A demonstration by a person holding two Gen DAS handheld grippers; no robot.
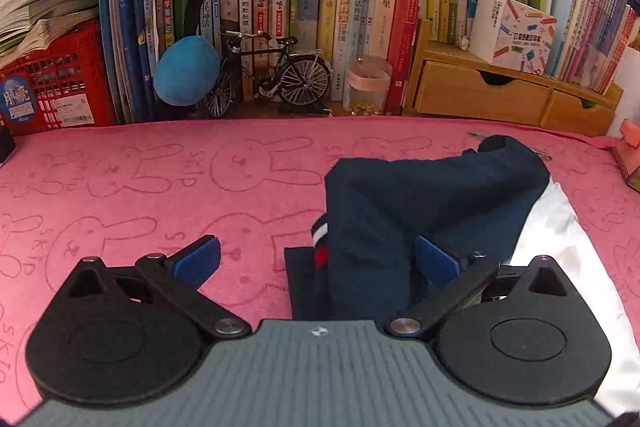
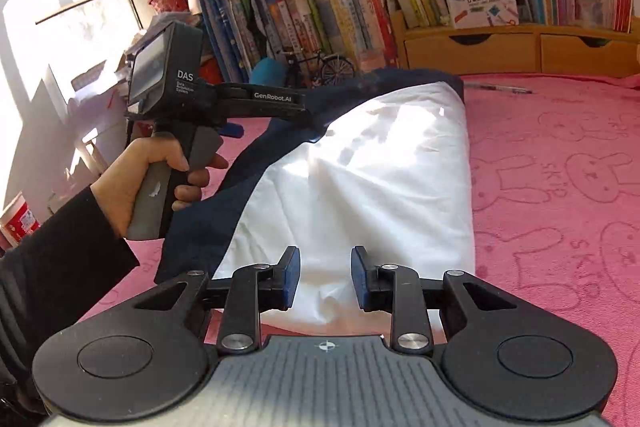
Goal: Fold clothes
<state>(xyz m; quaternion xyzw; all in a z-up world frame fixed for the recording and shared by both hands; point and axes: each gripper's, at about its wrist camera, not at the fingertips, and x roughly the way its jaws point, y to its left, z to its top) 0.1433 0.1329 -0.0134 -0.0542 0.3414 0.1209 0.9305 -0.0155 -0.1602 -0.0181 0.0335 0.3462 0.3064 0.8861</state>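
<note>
The pink cloth (image 1: 120, 187) reads "SKIP" beside rabbit outlines. On it lies the navy-and-white garment (image 2: 360, 167). The left gripper (image 1: 316, 255), jaws wide, straddles its navy sleeve without pinching. The right gripper (image 2: 325, 277) stands narrow and empty over white fabric. Only the right view shows the left hand (image 2: 148, 179) and "DAS", "GenRobot.AI".
</note>
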